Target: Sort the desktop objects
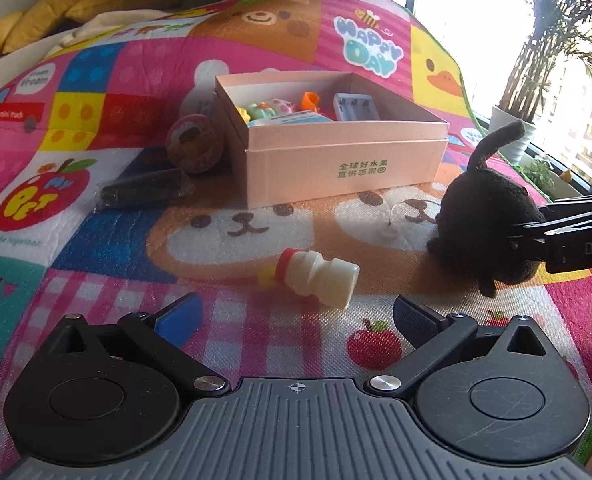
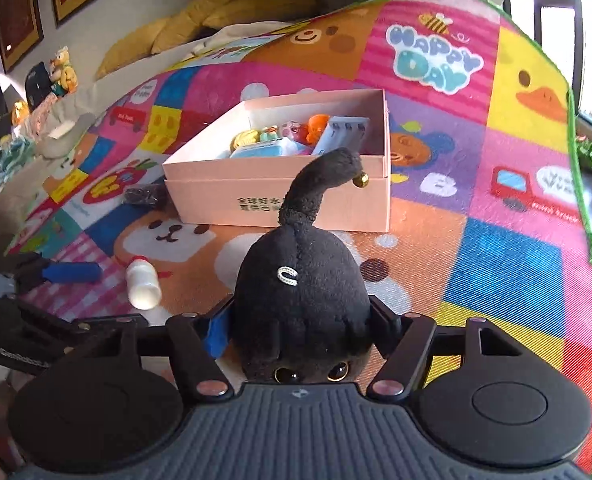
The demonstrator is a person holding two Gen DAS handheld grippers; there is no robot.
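Between right gripper (image 2: 300, 326) pads: black plush cat (image 2: 302, 280), clamped.

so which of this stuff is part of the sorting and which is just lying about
Part of the job:
- pink box
- black plush cat
- white bottle
- brown ball
- black wrapped packet

Lying about:
- yellow cushions
- potted plant
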